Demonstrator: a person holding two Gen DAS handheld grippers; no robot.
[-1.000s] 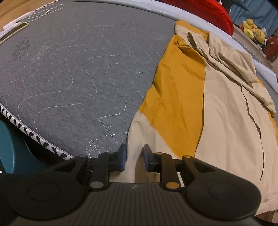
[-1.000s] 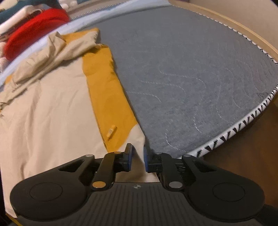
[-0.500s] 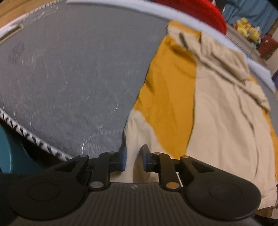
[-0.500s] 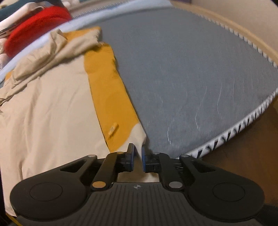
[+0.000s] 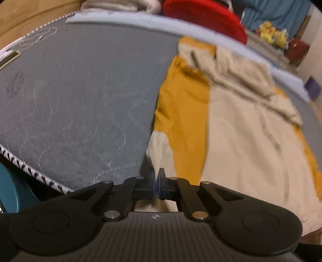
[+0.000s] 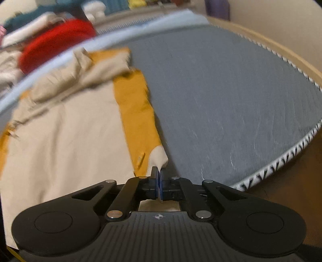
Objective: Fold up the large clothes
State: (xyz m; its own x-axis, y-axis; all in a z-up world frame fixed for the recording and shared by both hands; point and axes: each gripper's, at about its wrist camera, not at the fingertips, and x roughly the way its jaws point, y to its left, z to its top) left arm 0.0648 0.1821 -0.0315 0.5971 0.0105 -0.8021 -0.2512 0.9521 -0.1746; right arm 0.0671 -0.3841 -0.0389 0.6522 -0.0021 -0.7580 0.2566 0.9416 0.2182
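A large beige and mustard-yellow garment (image 5: 237, 129) lies spread on a grey quilted mattress (image 5: 80, 96), its crumpled hood end at the far side. My left gripper (image 5: 157, 181) is shut on the garment's near left beige corner (image 5: 159, 149). In the right wrist view the same garment (image 6: 66, 141) lies to the left, and my right gripper (image 6: 159, 181) is shut on its near right beige corner (image 6: 159, 159). Both corners are pinched between the blue pads at the mattress's near edge.
The mattress (image 6: 231, 100) has a black-and-white striped border (image 6: 281, 161) and a wooden frame (image 6: 281, 54). A red cushion (image 5: 203, 18) and piled clothes (image 6: 30, 34) lie beyond the far edge. Yellow plush toys (image 5: 271, 34) sit at the far right. A teal object (image 5: 14, 193) is below the left edge.
Both grippers went from open around the garment's near corners to shut on them. The views are now blurred and the corners are slightly pulled up.
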